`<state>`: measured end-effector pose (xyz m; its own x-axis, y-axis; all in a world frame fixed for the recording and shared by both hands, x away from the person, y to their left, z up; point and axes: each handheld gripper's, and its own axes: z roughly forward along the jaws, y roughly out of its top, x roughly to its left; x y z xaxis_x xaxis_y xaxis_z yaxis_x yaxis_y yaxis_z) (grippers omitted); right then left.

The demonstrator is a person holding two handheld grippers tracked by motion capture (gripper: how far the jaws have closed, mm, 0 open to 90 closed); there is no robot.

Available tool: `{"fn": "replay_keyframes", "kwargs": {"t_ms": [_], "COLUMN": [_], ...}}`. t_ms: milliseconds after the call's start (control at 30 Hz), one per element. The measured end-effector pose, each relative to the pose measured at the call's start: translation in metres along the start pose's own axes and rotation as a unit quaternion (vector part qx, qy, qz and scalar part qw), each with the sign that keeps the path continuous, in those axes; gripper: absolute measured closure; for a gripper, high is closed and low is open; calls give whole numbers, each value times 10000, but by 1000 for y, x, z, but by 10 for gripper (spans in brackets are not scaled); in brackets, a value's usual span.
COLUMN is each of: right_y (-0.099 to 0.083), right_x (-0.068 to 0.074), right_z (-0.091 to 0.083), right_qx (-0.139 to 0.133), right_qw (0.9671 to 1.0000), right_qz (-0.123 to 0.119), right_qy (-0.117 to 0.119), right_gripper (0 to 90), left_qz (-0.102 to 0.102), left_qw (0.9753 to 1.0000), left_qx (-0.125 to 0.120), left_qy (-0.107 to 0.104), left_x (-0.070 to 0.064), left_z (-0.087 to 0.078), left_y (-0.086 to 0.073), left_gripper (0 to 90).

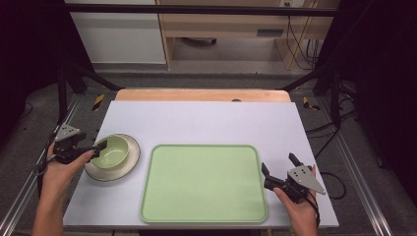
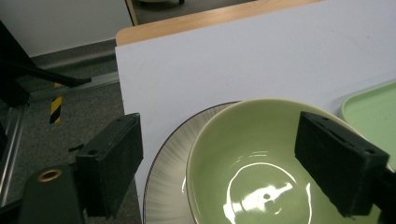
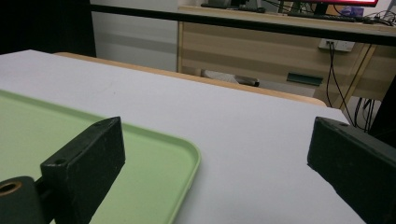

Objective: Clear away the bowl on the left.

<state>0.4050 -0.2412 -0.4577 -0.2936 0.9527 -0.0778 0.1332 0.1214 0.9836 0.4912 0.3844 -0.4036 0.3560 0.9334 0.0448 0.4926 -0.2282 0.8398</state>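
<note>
Bowl rim straddled by the left gripper

The bowl [image 1: 111, 150] wall lies between the spread jaws of the left gripper [image 1: 96, 148], unclamped; the right gripper [image 1: 279, 167], jaws apart, is held empty beside the tray [image 1: 203, 216].

— What stands around your left gripper [image 1: 96, 147]?

— The green bowl [image 1: 112, 151] sits on the striped plate [image 1: 129, 164], and its near wall lies between your spread jaws; one jaw is over the bowl's hollow, the other outside the rim, off the table's edge. Beyond the bowl you have bare white tabletop [image 1: 206, 120].

— And your right gripper [image 1: 279, 166]?

— Its jaws stand wide apart with nothing between them. The green tray [image 1: 204, 183] lies just to its left, its raised rim under the left jaw. Ahead, and to the right, the tabletop is free up to the wooden edge [image 3: 261, 88].
</note>
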Motion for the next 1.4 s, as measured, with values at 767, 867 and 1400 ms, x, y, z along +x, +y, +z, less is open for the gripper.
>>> {"fn": "replay_keyframes", "kwargs": {"t_ms": [767,867,1400], "right_y": [0,0,0], "right_x": [1,1,2], "right_z": [0,0,1], "right_qx": [38,44,72], "right_qw": [10000,10000,9999], "right_qz": [0,-1,3], "right_qy": [57,61,86], "right_gripper": [51,51,53], "left_qz": [-512,-586,-869], "left_qw": [9961,9954,9916], "left_qx": [705,744,941], "left_qy": [158,136,167], "left_x": [8,10,15], "left_z": [9,10,16], "left_y": [-12,-14,-21], "left_gripper": [424,441,568]}}
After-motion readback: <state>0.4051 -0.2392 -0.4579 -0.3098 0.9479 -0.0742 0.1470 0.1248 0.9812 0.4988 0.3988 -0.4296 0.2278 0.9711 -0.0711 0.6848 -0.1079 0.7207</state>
